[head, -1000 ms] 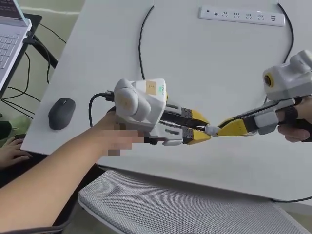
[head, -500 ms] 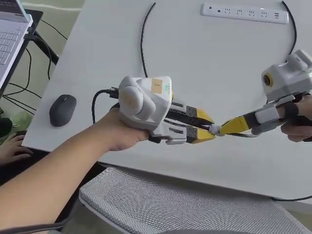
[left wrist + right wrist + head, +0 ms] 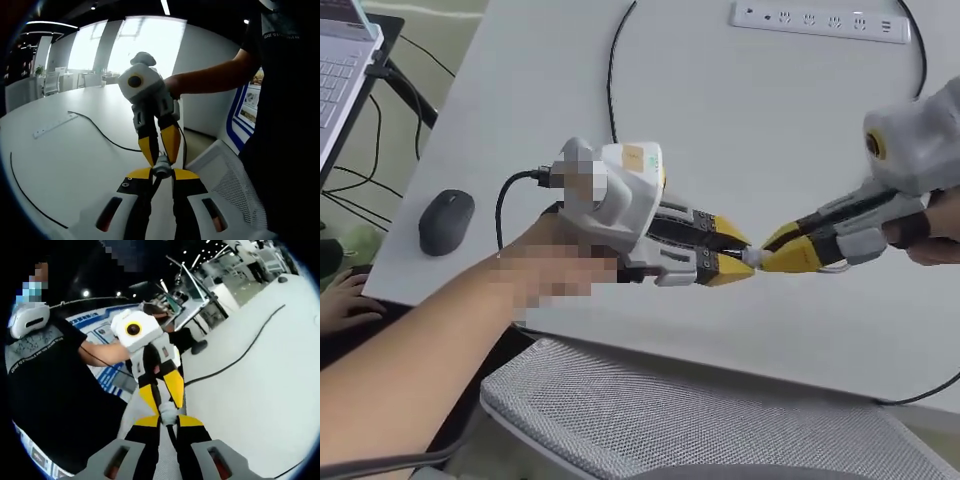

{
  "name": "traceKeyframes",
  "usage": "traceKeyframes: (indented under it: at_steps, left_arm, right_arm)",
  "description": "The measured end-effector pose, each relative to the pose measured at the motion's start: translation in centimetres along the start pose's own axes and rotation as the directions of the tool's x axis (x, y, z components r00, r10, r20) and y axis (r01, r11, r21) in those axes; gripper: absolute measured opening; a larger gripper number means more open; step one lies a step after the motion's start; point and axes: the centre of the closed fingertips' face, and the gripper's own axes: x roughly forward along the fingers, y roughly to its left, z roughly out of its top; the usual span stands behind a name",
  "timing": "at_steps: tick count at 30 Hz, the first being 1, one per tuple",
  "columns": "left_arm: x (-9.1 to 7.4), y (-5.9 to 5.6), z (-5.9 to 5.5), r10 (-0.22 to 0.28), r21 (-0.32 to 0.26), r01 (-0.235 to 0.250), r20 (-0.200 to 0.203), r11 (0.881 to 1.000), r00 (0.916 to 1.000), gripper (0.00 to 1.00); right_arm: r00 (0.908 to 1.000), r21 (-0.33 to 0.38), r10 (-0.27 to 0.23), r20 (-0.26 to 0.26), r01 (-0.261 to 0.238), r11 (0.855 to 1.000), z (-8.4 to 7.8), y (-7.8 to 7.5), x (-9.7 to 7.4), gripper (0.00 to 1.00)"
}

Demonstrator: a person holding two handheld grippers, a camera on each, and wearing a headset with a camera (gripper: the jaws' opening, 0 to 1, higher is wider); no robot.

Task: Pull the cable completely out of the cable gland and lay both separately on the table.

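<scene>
Above the white table's front edge, my two grippers meet tip to tip. A small pale cable gland sits between their yellow tips. My left gripper comes in from the left and is shut on the gland. From the right, my right gripper is shut on the short black cable, which runs back between its jaws. A loop of that cable hangs under the right gripper. The gland shows white at the right gripper's own tips, and the left gripper's tips press at its base.
A white power strip lies at the table's far edge. A long black cable runs across the table top. A dark mouse sits at the left, beside a laptop. A grey mesh chair stands just below the table's front edge.
Both grippers stay joined at the gland. The right gripper's body has lifted and tilted, and the pair sits slightly lower in the picture than 0.5 s ago.
</scene>
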Motion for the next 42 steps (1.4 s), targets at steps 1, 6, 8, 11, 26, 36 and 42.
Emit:
traceKeyframes:
  at_steps: [1,6,8,11,26,36,42]
  left_arm:
    - [0.0,0.0,0.1,-0.002,-0.010,0.002,0.004,1.000,1.0000,0.14]
    - [-0.1,-0.1,0.4,-0.006,-0.079,0.008,0.031,0.997,0.9995,0.14]
    - [-0.1,-0.1,0.4,-0.008,-0.085,0.011,0.033,0.996,0.9994,0.14]
    - [-0.1,0.0,0.2,-0.009,-0.102,0.012,0.033,0.995,0.9994,0.14]
    - [-0.2,0.6,-0.8,-0.003,-0.215,0.011,0.038,0.977,0.9993,0.15]
    - [0.0,0.6,-0.7,-0.001,-0.198,0.007,0.033,0.980,0.9995,0.15]
    - [0.1,0.6,-0.3,0.008,-0.167,-0.001,0.043,0.986,0.9990,0.15]
  right_arm:
    - [0.9999,-0.023,-0.015,-0.005,0.015,1.000,0.0,0.1,0.0,0.06]
    - [0.9908,-0.263,-0.133,-0.024,0.122,0.957,0.2,0.2,-0.1,0.06]
    - [0.9858,-0.327,-0.166,-0.022,0.150,0.933,0.2,0.3,-0.1,0.06]
    - [0.9694,-0.463,-0.243,-0.033,0.201,0.863,0.2,0.1,0.0,0.06]
    - [0.8548,-0.814,-0.518,0.033,0.323,0.482,-0.3,-0.8,0.8,0.07]
    - [0.8652,-0.782,-0.500,0.038,0.337,0.524,-0.2,-1.3,0.2,0.08]
    - [0.8750,-0.727,-0.482,0.049,0.362,0.583,0.1,-1.2,-0.2,0.08]
